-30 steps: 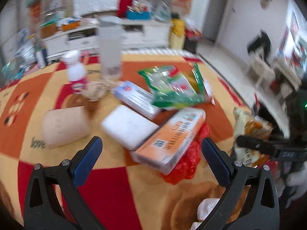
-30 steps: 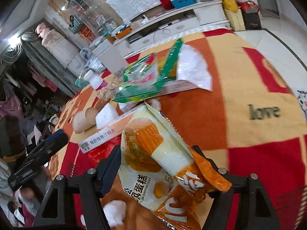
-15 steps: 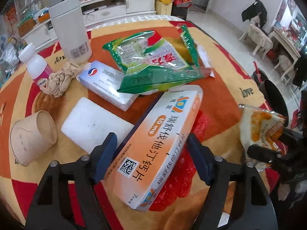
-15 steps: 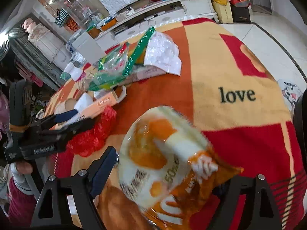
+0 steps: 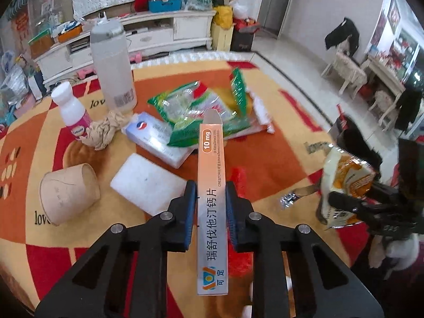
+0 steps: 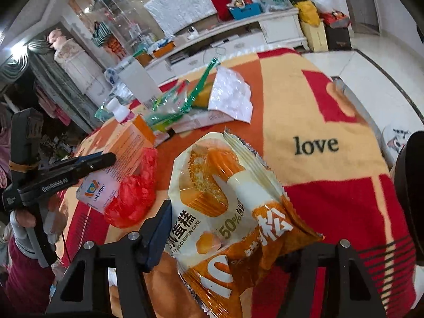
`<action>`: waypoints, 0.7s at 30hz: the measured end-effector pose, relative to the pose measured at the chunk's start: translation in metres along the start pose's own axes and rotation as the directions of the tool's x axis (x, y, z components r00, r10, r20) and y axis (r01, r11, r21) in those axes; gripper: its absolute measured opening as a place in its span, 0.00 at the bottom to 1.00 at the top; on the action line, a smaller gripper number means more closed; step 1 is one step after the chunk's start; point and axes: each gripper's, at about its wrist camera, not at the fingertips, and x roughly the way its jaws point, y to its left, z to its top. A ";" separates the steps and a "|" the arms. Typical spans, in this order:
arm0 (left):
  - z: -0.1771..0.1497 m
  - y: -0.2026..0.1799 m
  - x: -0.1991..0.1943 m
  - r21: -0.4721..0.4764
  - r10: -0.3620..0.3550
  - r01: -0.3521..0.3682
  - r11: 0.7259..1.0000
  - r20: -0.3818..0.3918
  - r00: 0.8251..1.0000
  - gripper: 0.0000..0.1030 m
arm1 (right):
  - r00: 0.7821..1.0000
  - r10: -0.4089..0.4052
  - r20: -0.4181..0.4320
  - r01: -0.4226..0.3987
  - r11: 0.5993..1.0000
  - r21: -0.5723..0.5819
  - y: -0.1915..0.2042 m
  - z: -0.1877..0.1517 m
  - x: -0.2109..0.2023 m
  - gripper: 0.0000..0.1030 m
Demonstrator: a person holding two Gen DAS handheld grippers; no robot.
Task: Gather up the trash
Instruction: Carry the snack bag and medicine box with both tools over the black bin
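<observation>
An orange and silver medicine box (image 5: pixel 212 164) stands on its narrow edge between the pads of my left gripper (image 5: pixel 211 201). The jaws are closing and both blue pads press on its sides. In the right wrist view the same box (image 6: pixel 124 145) sticks out of the left gripper (image 6: pixel 103 160) above a red plastic bag (image 6: pixel 132 196). My right gripper (image 6: pixel 228 228) holds an orange and cream cake wrapper (image 6: pixel 220 201) up off the tablecloth; its jaws are closing on it. The right finger is hidden behind the wrapper. The left wrist view shows this wrapper (image 5: pixel 347 175) at the table's right edge.
On the red and yellow tablecloth (image 6: pixel 318 122) lie a green snack bag (image 5: pixel 201 111), a blue and white box (image 5: pixel 156 137), a white foam pad (image 5: pixel 148 185), a tipped paper cup (image 5: pixel 69 193) and crumpled tissue (image 5: pixel 103 132). A tall grey flask (image 5: pixel 112 66) and a white bottle (image 5: pixel 71 111) stand behind.
My left gripper went from wide open to clamped on the medicine box, which now stands on edge, raised. The right gripper's jaws narrowed around the cake wrapper as it shifted sideways.
</observation>
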 end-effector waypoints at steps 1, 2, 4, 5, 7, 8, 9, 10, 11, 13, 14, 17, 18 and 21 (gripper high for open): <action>0.001 -0.004 -0.005 0.004 -0.010 0.010 1.000 0.008 1.000 0.18 | 1.000 -0.001 0.005 0.001 1.000 -0.003 0.000 0.000 -0.002 0.61; 0.002 -0.010 -0.009 0.014 -0.016 0.016 1.000 0.016 1.000 0.18 | 1.000 -0.003 0.013 0.003 1.000 -0.006 0.000 -0.001 -0.006 0.61; 0.003 -0.022 -0.014 0.028 -0.023 0.023 0.999 0.028 0.999 0.18 | 1.000 -0.008 0.025 0.008 1.000 -0.006 -0.002 0.001 -0.013 0.61; 0.004 -0.026 -0.016 0.031 -0.029 0.028 0.999 0.033 0.999 0.17 | 0.999 -0.008 0.035 0.008 1.000 -0.001 -0.005 0.002 -0.017 0.61; 0.008 -0.040 -0.019 0.038 -0.053 0.051 0.998 0.039 0.998 0.17 | 0.999 -0.012 0.051 0.012 1.000 0.007 -0.009 0.003 -0.026 0.61; 0.010 -0.047 -0.021 0.042 -0.069 0.067 0.997 0.041 0.997 0.17 | 0.998 -0.018 0.063 0.017 1.000 0.009 -0.011 0.004 -0.033 0.61; 0.012 -0.053 -0.022 0.047 -0.081 0.079 0.996 0.044 0.996 0.17 | 0.997 -0.027 0.075 0.027 1.000 0.009 -0.014 0.005 -0.039 0.61; 0.013 -0.058 -0.023 0.052 -0.088 0.086 0.995 0.046 0.995 0.17 | 0.996 -0.035 0.083 0.034 0.999 0.008 -0.016 0.005 -0.044 0.61; 0.016 -0.069 -0.024 0.063 -0.102 0.098 0.993 0.051 0.994 0.17 | 0.994 -0.049 0.095 0.049 0.999 0.009 -0.021 0.006 -0.051 0.61; 0.021 -0.087 -0.024 0.081 -0.131 0.127 0.989 0.051 0.990 0.17 | 0.991 -0.074 0.111 0.073 0.997 0.019 -0.030 0.008 -0.061 0.61; 0.023 -0.098 -0.023 0.090 -0.146 0.141 0.986 0.050 0.988 0.17 | 0.988 -0.093 0.122 0.090 0.996 0.029 -0.038 0.009 -0.068 0.61; 0.030 -0.129 -0.018 0.120 -0.177 0.171 0.978 0.043 0.983 0.17 | 0.981 -0.139 0.139 0.131 0.989 0.064 -0.060 0.008 -0.085 0.61; 0.032 -0.138 -0.016 0.129 -0.183 0.176 0.976 0.040 0.982 0.17 | 0.978 -0.154 0.140 0.144 0.986 0.079 -0.069 0.008 -0.090 0.61; 0.036 -0.168 -0.005 0.157 -0.191 0.184 0.970 0.027 0.981 0.17 | 0.970 -0.195 0.144 0.182 0.978 0.102 -0.087 0.005 -0.102 0.61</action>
